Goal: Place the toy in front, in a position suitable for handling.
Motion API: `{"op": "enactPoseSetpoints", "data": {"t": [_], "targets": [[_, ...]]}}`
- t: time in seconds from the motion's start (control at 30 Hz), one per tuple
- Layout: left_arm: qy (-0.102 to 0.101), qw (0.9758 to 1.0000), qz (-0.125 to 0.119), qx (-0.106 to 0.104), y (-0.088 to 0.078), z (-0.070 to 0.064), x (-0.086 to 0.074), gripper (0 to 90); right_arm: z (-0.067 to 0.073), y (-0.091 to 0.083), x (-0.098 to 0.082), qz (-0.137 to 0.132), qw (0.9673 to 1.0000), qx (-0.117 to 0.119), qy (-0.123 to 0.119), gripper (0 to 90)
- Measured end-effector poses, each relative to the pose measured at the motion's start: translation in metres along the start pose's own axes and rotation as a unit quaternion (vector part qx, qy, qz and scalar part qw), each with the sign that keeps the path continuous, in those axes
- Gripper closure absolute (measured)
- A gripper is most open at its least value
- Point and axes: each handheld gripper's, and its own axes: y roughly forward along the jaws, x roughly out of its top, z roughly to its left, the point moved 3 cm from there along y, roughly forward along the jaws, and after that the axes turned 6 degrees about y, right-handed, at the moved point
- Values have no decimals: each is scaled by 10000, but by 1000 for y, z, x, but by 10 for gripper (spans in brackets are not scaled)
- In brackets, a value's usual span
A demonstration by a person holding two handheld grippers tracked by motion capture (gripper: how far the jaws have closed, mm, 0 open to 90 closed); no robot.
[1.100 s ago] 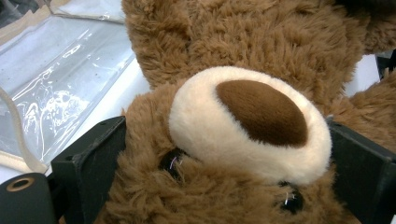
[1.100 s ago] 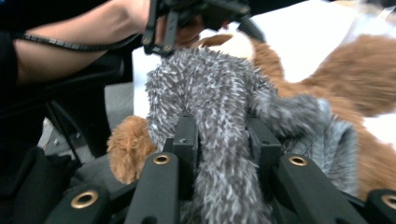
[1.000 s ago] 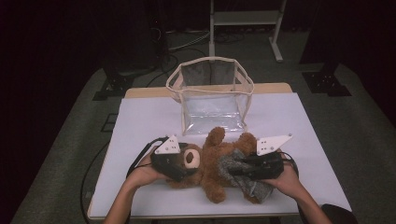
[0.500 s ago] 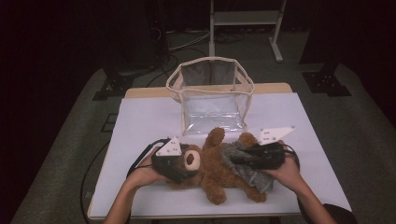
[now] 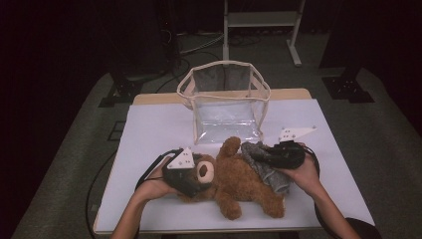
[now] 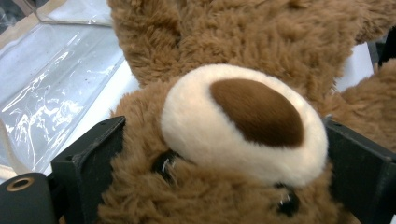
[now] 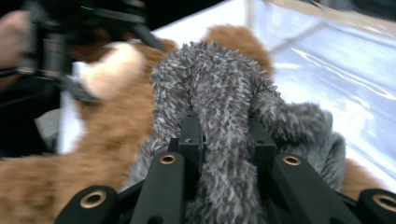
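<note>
Dark room | white table | left gripper clamps teddy bear | right gripper pinches grey cloth

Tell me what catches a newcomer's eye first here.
A brown teddy bear lies on the white table, its head clamped by the left gripper. The right gripper pinches a grey fuzzy cloth draped over the bear. Behind them stands a clear plastic bag.
</note>
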Motion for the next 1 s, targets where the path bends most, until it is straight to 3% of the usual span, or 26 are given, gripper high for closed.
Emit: {"op": "enactPoseSetpoints", "data": {"t": [0.1, 0.2, 0.3, 0.37, 0.43, 0.57, 0.67, 0.77, 0.83, 0.9, 1.0], "targets": [[76, 10000, 24, 11, 0, -3, 0, 69, 21, 1, 3, -93, 9987, 456, -193, 721], [115, 9999, 48, 0, 0, -4, 0, 77, 28, 7, 7, 1, 9985, 360, -403, 719], [149, 9999, 55, -10, -1, -4, 0, 110, 13, 9, 9, -7, 9995, 192, -241, 718], [145, 9999, 43, -18, -1, -4, 0, 111, -4, 9, 6, -13, 10000, 26, -4, 716], [120, 9999, 31, -35, -1, -3, 0, 111, -22, 7, 2, -41, 9995, -194, 255, 716], [87, 10000, -7, -33, 0, -2, -1, 110, -40, 2, -6, -48, 9975, -468, 519, 719], [133, 9999, 17, -16, -1, -3, -1, 107, -33, 0, -6, -90, 9981, -394, 463, 722], [167, 9999, 29, 3, -2, -3, -1, 105, -14, -2, -4, -165, 9995, -95, 267, 721], [187, 9998, 13, 11, -2, -3, -1, 105, -6, -3, -5, -141, 9998, -43, 159, 720], [198, 9998, 15, 15, -3, -4, -1, 106, -4, -6, -8, -138, 9998, -63, 128, 719], [127, 9999, -6, 39, -3, -2, -1, 106, -17, -12, -12, -89, 9993, -290, 212, 720]]}}
